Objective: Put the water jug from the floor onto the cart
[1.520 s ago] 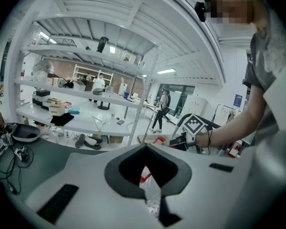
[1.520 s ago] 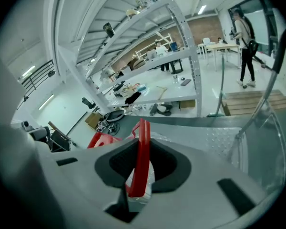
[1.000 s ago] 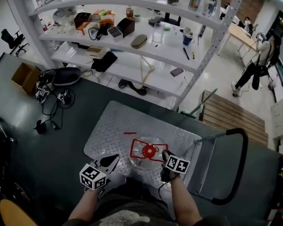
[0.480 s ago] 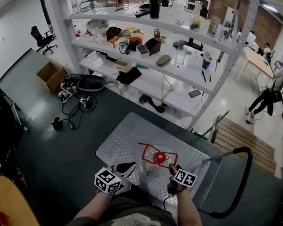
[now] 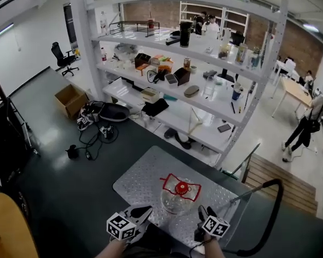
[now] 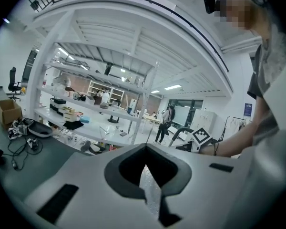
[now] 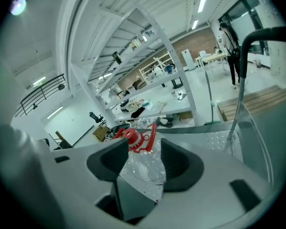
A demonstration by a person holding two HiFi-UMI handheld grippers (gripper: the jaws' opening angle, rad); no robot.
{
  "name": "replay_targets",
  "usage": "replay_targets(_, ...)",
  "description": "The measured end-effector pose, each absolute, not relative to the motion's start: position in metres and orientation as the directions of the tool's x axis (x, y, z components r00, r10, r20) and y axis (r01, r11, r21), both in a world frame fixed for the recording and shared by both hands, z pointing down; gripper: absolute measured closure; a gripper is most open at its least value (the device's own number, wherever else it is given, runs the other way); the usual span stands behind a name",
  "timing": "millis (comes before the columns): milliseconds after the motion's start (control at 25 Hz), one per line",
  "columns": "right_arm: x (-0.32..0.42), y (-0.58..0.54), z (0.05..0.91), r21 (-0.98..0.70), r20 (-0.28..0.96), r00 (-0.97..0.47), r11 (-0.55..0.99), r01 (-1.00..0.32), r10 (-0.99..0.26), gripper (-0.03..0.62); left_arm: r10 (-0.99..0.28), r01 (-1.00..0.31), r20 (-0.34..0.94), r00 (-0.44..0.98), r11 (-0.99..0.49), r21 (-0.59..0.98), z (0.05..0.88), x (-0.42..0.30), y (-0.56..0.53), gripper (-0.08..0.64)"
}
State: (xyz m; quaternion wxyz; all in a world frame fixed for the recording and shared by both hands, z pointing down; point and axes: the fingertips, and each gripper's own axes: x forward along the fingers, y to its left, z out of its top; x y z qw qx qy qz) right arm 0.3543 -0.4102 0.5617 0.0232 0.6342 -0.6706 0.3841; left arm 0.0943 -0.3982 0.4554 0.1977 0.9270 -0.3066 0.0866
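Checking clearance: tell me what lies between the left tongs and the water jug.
Only bare cart deck. In the head view, a strip of diamond plate separates the left tongs, closed and empty, from the water jug.

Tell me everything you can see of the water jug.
The water jug is clear, crinkly-looking plastic with a red cap and a red carry handle on top. It stands upright on the cart's diamond-plate deck, near the edge closest to the person. Only the deck appears to touch it.
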Motion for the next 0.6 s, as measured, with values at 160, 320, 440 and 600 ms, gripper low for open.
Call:
replay_targets(160, 0.339, -0.391, 0.53, -0.509, 0.443, -0.238, -0.024, -0.86, -0.864, 0.407, -0.561, -0.618, 0.259, 0.786, -0.713, 0.332, 0.448, 0.091, -0.367, 0.558)
replay_targets(320, 0.326, -0.371, 0.492, -0.482, 0.376, -0.24, 0.032, -0.875, -0.895, 0.485, -0.546, -0.6, 0.248, 0.8, -0.732, 0.324, 0.443, 0.086, -0.341, 0.558)
replay_targets(440, 0.322, -0.348, 0.475, -0.48, 0.337, -0.204, 0.019, -0.877, -0.919, 0.551, -0.541, -0.588, 0.229, 0.809, -0.741, 0.324, 0.441, 0.079, -0.322, 0.558)
replay_targets(600, 0.299, -0.31, 0.469, -0.49, 0.316, -0.174, -0.003, -0.871, -0.933, 0.6, -0.537, -0.573, 0.2, 0.819, -0.755, 0.319, 0.437, 0.054, -0.285, 0.558)
